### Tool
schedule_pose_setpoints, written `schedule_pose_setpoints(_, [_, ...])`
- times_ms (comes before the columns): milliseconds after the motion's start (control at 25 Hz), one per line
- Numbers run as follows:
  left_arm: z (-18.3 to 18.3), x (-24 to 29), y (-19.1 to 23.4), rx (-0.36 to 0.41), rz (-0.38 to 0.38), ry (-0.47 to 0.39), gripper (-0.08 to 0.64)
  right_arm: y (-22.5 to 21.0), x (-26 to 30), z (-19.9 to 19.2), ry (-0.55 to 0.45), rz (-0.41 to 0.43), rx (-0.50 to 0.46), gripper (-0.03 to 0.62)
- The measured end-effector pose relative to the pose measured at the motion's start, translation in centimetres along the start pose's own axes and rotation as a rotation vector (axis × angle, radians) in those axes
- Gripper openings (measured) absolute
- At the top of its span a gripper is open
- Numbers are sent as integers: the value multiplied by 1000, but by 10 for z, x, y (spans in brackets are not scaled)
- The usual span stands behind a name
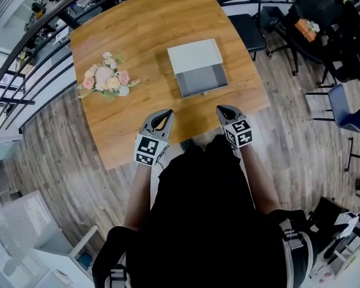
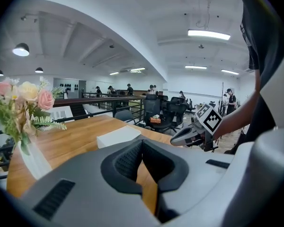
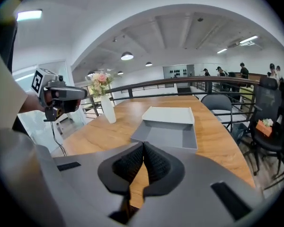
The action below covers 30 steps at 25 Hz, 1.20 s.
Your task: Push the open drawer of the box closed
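Drawer (image 1: pixel 202 80) open, sticking out of white box (image 1: pixel 195 56) on counter (image 1: pixel 150 35), ahead of both pairs of jaws and touching neither. Left gripper (image 1: pixel 163 116) and right gripper (image 1: pixel 225 110): 2 jaws each, clenched together, empty. Flowers (image 1: pixel 107 78) beyond left jaws, off to their left.

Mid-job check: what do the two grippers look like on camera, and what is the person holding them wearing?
The left gripper and right gripper both have light grey, wedge-shaped bodies with dark ribbed pads. Each carries a cube of black-and-white square markers. A thin black cable hangs under the left one. The person wears a black top.
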<state>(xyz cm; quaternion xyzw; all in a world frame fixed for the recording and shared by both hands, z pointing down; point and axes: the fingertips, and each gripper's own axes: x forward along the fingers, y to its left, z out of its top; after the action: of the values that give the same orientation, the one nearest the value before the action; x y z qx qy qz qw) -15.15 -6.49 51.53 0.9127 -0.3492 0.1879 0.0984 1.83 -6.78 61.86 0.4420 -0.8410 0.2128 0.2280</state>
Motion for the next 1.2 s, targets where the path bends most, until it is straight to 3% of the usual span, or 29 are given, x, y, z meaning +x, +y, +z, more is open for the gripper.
schedule_pose_setpoints(360, [-7, 0, 15, 1, 0, 28, 21, -1, 33, -4, 46, 7, -9, 17])
schedule_pose_setpoints(720, [-3, 15, 32, -49, 51, 19, 21, -20, 67, -20, 137, 52, -31, 17])
schedule_pose_setpoints(920, [4, 27, 47, -53, 121, 18, 21, -31, 82, -25, 180, 94, -73, 17])
schedule_pose_setpoints(1200, [7, 38, 53, -53, 140, 50, 20, -38, 104, -42, 241, 144, -78, 17])
